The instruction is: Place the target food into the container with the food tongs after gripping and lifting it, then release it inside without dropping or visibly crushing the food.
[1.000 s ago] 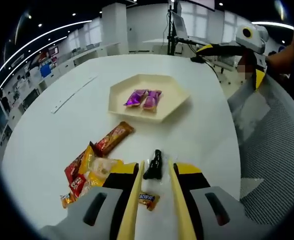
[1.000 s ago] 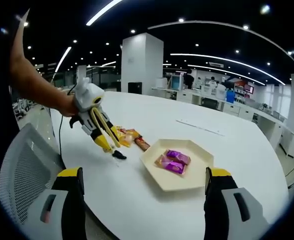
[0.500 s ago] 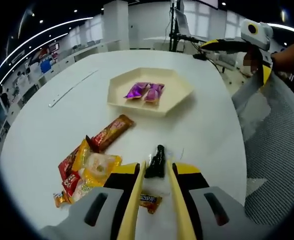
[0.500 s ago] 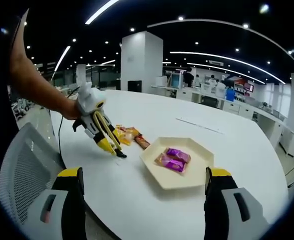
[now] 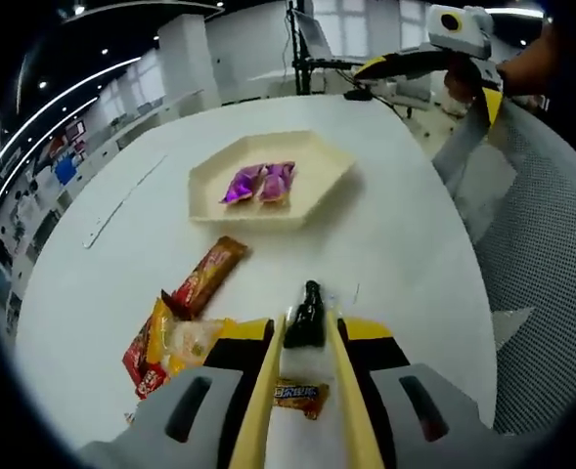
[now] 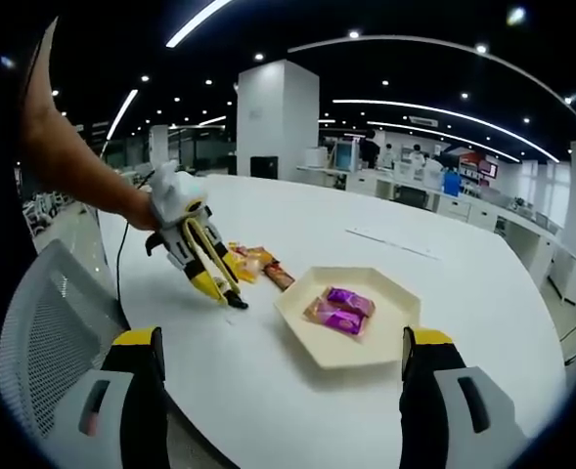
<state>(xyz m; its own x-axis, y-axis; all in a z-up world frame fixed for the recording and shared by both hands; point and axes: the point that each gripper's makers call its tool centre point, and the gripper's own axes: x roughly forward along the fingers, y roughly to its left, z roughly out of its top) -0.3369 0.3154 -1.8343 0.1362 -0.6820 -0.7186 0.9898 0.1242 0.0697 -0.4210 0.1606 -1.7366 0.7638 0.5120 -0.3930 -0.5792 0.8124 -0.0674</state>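
My left gripper [image 5: 304,344] is shut on yellow food tongs [image 5: 305,315] whose black tips are closed together just above the white table. A small wrapped candy [image 5: 300,396] lies beneath the tong arms, with a pile of snack packets [image 5: 175,337] and a red-brown bar [image 5: 207,277] to the left. Two purple candies [image 5: 258,184] lie in the cream hexagonal tray [image 5: 317,166]. In the right gripper view a hand holds the left gripper [image 6: 180,220], and the tongs [image 6: 214,276] point down beside the snacks [image 6: 253,262], left of the tray [image 6: 366,357]. My right gripper [image 6: 283,342] stands open and holds nothing.
A grey mesh chair [image 5: 552,244] stands at the table's near edge, also seen as the chair [image 6: 43,332]. The right gripper [image 5: 444,44] hovers past the table's far right edge. A thin strip [image 5: 121,200] lies on the table left of the tray.
The left gripper with the tongs has shifted and tilted slightly, its tips staying beside the snack pile. The right gripper has held still and stays open.
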